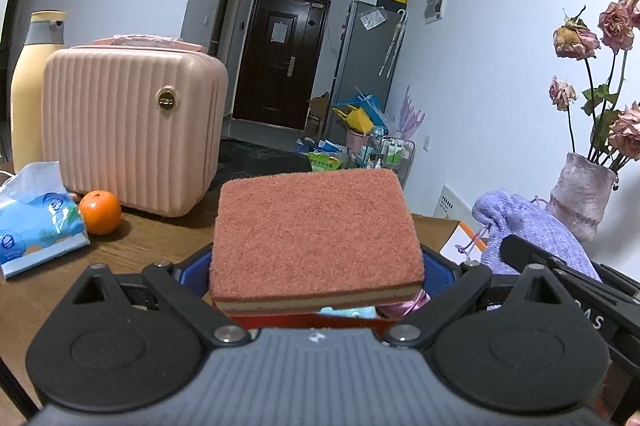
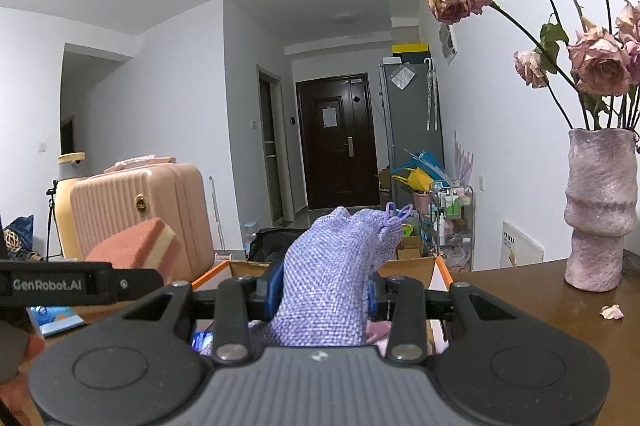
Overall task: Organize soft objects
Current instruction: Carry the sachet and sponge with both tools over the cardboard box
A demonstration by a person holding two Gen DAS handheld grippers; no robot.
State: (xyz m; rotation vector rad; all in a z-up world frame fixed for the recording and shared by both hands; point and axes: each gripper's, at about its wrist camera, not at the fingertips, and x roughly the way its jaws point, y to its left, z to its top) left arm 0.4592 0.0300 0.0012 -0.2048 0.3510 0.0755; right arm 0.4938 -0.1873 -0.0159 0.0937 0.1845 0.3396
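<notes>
A reddish-brown sponge with a yellow underlayer lies flat between the blue pads of my left gripper, which is shut on its two sides and holds it above the table. In the right wrist view the same sponge shows at the left. My right gripper is shut on a purple woven drawstring pouch that stands up between its pads. That pouch also appears at the right of the left wrist view. Beneath both grippers sits an open cardboard box with an orange rim.
On the wooden table stand a pink ribbed case, a yellow bottle, an orange and a tissue pack on the left. A purple vase of dried roses stands at the right, with a fallen petal near it.
</notes>
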